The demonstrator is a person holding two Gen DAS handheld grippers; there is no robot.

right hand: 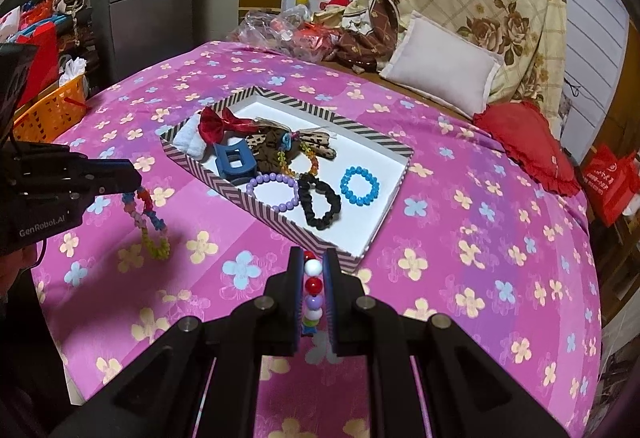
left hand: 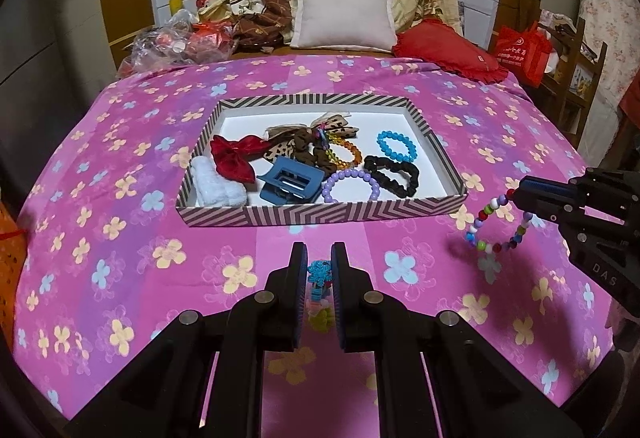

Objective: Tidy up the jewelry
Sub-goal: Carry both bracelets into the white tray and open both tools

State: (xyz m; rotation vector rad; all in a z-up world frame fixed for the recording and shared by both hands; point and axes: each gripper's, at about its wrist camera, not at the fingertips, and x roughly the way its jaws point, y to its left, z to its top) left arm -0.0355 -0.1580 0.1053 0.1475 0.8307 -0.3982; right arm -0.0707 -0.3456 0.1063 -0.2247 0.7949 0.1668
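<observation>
While my left gripper [left hand: 319,270] is clenched on a flower bracelet [left hand: 319,274], my right gripper [right hand: 313,266] is clamped on a multicoloured bead bracelet [right hand: 313,284]. Both bracelets dangle above the pink flowered cover [left hand: 140,238], near the striped tray [left hand: 320,215], which holds bows, a blue claw clip [left hand: 289,185], a black scrunchie [left hand: 394,169] and more bracelets.

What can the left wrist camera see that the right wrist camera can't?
Only the left wrist view shows the whole ring of the multicolored bead bracelet hanging from the right tongs.

Only the right wrist view shows the orange basket beside the bed and the full flower bracelet dangling from the left tongs.

Both show the striped tray with the blue hair claw and the purple bead bracelet inside.
</observation>
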